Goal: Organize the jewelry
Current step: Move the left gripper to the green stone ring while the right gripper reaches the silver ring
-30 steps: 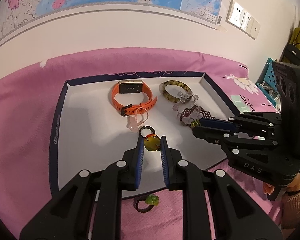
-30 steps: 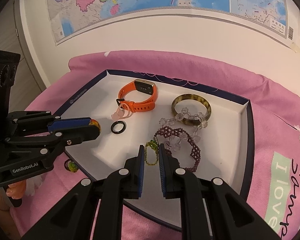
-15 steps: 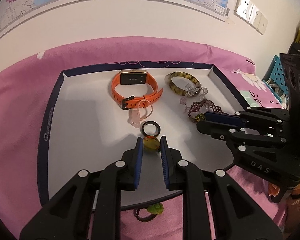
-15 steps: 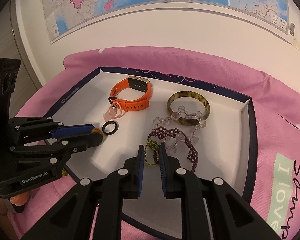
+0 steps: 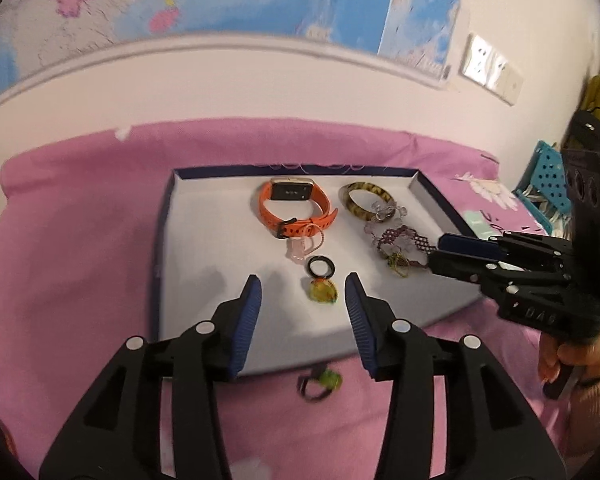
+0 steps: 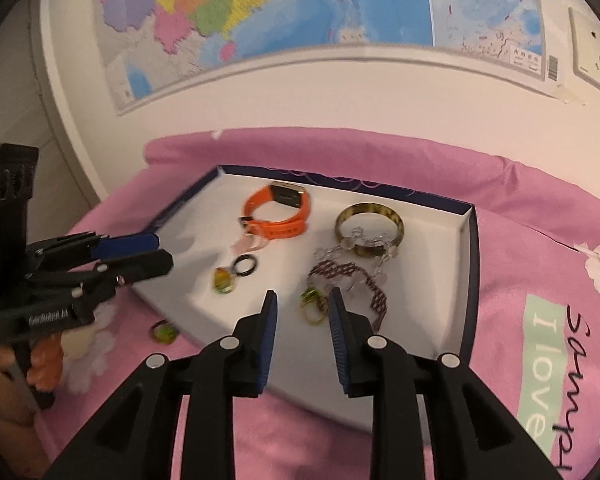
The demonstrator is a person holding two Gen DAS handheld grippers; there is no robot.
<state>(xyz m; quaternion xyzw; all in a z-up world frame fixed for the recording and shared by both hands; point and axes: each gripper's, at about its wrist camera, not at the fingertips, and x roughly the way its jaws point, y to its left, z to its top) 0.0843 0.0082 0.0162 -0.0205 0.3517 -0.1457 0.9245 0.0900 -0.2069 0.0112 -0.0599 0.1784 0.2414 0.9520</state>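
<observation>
A white tray with a dark blue rim (image 5: 162, 248) (image 6: 470, 280) lies on a pink cloth. It holds an orange watch (image 5: 294, 208) (image 6: 278, 214), a tortoise bangle (image 5: 366, 200) (image 6: 370, 220), a purple beaded bracelet (image 5: 404, 240) (image 6: 348, 276) and a black ring (image 5: 321, 267) (image 6: 246, 265). A yellow-green bead ring (image 5: 323, 292) (image 6: 223, 280) rests on the tray floor between the jaws of my left gripper (image 5: 303, 284) (image 6: 160, 252). Those jaws are opening and do not touch it. My right gripper (image 6: 302, 298) (image 5: 440, 250) is opening too, with a green-gold ring (image 6: 312, 306) (image 5: 398, 260) lying loose between its jaws.
One more green bead ring (image 5: 320, 382) (image 6: 164, 332) lies on the pink cloth just outside the tray's near edge. A white wall with a map rises behind the tray. A person's hand (image 5: 560, 356) holds the right gripper's handle.
Both grippers were shut on their rings and have opened, leaving the rings on the tray floor. Both have drawn back and up a little from the tray.
</observation>
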